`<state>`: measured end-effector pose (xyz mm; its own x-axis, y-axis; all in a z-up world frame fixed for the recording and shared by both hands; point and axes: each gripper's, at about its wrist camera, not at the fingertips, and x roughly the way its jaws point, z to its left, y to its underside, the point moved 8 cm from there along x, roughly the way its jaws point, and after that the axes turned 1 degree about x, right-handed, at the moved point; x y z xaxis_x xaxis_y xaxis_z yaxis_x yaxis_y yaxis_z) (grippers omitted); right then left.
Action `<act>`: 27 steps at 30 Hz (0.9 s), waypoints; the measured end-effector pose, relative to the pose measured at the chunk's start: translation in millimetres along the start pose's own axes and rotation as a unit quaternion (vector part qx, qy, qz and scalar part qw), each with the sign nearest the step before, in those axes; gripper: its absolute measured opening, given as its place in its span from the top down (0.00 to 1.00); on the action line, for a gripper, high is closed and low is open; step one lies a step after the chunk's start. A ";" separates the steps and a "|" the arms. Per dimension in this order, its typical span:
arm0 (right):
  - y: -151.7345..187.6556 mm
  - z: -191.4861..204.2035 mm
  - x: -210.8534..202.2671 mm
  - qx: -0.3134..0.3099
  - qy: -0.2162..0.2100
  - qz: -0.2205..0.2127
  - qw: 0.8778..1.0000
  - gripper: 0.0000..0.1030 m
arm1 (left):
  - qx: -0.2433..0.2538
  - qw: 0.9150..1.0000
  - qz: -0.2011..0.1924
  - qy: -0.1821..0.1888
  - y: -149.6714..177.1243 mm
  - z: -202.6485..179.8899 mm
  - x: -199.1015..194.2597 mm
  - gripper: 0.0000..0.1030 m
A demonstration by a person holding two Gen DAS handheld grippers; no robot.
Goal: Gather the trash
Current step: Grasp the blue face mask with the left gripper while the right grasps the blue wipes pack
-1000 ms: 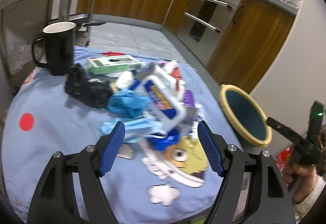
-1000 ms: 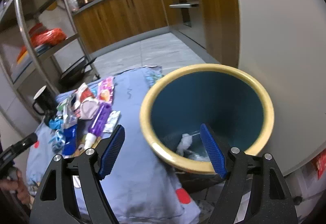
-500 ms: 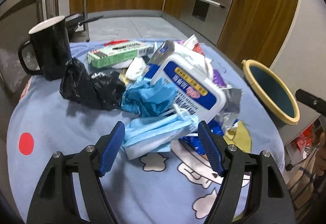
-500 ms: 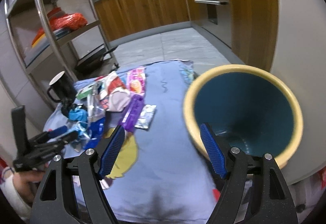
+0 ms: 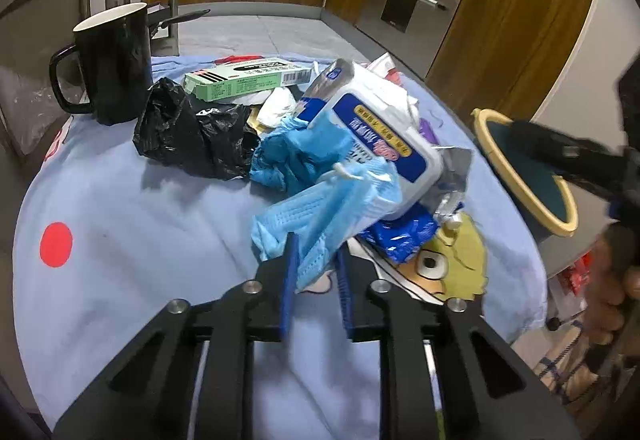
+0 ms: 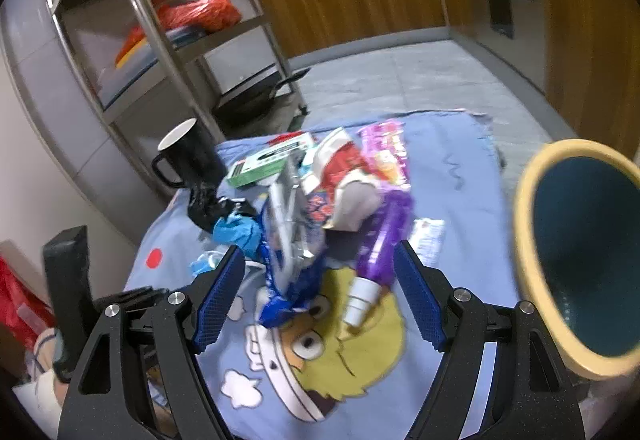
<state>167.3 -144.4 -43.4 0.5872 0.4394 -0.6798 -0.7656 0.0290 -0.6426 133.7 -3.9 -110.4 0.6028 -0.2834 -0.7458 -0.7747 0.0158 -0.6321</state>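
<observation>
A pile of trash lies on the blue cartoon tablecloth (image 5: 120, 240). My left gripper (image 5: 314, 280) is shut on a light blue face mask (image 5: 320, 215) at the near edge of the pile. Behind it lie a white wet-wipes pack (image 5: 384, 143), a crumpled blue glove (image 5: 296, 155), a black plastic bag (image 5: 188, 135) and a green box (image 5: 248, 79). My right gripper (image 6: 318, 300) is open and empty, hovering over the cloth before a purple tube (image 6: 380, 240) and a blue wrapper (image 6: 288, 288). The yellow-rimmed teal bin (image 6: 576, 252) stands at the right; it also shows in the left wrist view (image 5: 532, 175).
A black mug (image 5: 112, 59) stands at the back left of the table (image 6: 188, 155). A metal shelf rack (image 6: 160, 19) holding a pan stands behind the table. Wooden kitchen cabinets (image 5: 500, 19) line the far side. The table edge drops off beside the bin.
My left gripper has closed on the face mask. My right gripper has swung left from the bin toward the trash pile.
</observation>
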 end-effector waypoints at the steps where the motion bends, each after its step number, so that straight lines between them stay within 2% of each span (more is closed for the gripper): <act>1: -0.5 3.4 6.4 -0.001 -0.004 0.007 1.000 0.25 | -0.004 1.000 -0.003 0.004 0.4 -1.1 -4.9 0.87; 3: -0.3 9.0 16.0 -0.005 -0.007 0.015 1.000 0.25 | -0.010 1.000 -0.011 0.013 1.0 -3.4 -15.1 0.87; 9: 4.1 12.6 43.8 -0.019 -0.005 0.052 0.998 0.40 | -0.045 0.998 -0.030 0.044 -0.6 -3.3 -35.9 0.89; 12: 10.6 10.5 53.4 -0.022 0.001 0.068 0.997 0.55 | -0.066 0.995 -0.046 0.061 -2.4 -0.6 -44.8 0.89; 13: 13.4 9.9 55.3 -0.022 0.002 0.073 0.997 0.64 | -0.072 0.994 -0.052 0.066 -3.0 0.1 -47.3 0.89; 14: 15.5 8.9 56.7 -0.022 0.001 0.076 0.997 0.67 | -0.078 0.993 -0.059 0.069 -4.4 1.2 -50.2 0.89; 17: 18.4 9.0 53.2 -0.018 -0.006 0.072 0.997 0.73 | -0.097 0.989 -0.082 0.081 -9.6 6.0 -57.1 0.89; 21: 15.5 12.8 42.0 -0.022 -0.015 0.054 0.998 0.77 | -0.121 0.978 -0.123 0.114 -17.1 8.2 -70.8 0.89; 27: 4.6 22.9 18.5 -0.033 -0.022 0.020 0.999 0.79 | -0.123 0.975 -0.137 0.126 -20.8 5.1 -74.3 0.89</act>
<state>168.6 -115.5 -50.8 0.5432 0.4775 -0.6906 -0.7686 -0.0481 -0.6379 106.0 21.7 -42.9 0.7515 -0.4710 -0.4620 -0.6326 -0.3154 -0.7074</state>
